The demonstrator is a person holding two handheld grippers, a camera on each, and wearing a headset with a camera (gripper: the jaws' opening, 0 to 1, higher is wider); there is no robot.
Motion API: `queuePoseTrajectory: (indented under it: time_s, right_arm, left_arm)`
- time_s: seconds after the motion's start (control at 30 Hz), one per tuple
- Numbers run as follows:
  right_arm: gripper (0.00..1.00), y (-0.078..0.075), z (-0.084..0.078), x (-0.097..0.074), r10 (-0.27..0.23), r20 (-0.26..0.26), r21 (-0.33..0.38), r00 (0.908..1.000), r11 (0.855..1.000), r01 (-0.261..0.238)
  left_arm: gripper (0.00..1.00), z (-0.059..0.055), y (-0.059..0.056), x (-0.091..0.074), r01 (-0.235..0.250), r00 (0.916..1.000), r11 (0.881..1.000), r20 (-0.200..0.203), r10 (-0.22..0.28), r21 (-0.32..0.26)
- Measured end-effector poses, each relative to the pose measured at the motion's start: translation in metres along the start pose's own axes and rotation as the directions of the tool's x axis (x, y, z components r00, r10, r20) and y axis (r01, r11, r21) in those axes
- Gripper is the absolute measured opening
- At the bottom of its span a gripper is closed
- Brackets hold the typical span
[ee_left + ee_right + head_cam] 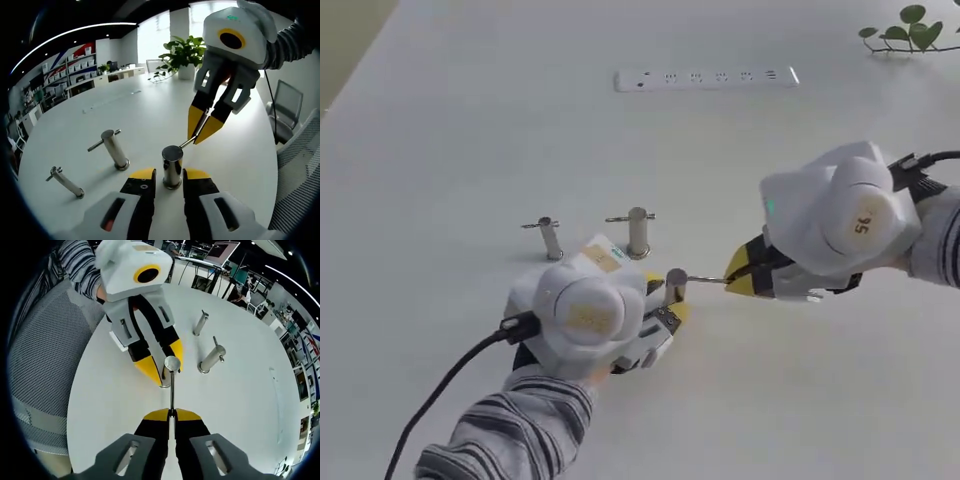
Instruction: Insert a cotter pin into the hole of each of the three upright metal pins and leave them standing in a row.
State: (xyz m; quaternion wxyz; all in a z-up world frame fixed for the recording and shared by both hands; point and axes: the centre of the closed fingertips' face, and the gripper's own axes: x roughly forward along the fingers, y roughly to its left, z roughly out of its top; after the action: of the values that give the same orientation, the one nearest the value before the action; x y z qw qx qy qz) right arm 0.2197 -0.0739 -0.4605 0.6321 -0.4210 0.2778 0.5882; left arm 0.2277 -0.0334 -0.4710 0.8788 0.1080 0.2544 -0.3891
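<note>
My left gripper is closed around the 3rd metal pin, upright on the table near 2 fitted pins, while my right gripper pinches a cotter pin with its tip at that pin's head.

Head view, one legible marking: the number "56" in yellowish figures on the white domed plastic housing of the right claw. A similar yellowish mark on the white rounded casing of the left claw is too blurred to read.
</note>
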Motion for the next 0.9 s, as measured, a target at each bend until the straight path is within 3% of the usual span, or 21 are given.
queuePoseTrajectory:
  time_s: [0.6,0.8,0.9]
  right_arm:
    - [0.00,-0.0021,0.0064,-0.0031,-0.002,-0.014,-0.035,0.9999,0.999,0.002]
    - [0.00,-0.0017,0.0084,-0.0052,0.003,0.009,-0.051,1.0000,0.999,-0.002]
    - [0.00,-0.0040,0.0081,-0.0056,0.010,0.053,-0.059,0.9985,0.998,-0.006]
  left_arm:
    - [0.10,-0.0037,-0.0026,0.0047,0.003,1.0000,0.999,-0.007,-0.004,-0.036]
    - [0.10,-0.0040,-0.0021,0.0055,0.003,1.0000,0.999,-0.004,-0.003,-0.036]
    - [0.10,-0.0045,-0.0018,0.0060,0.004,1.0000,0.999,-0.001,-0.004,-0.033]
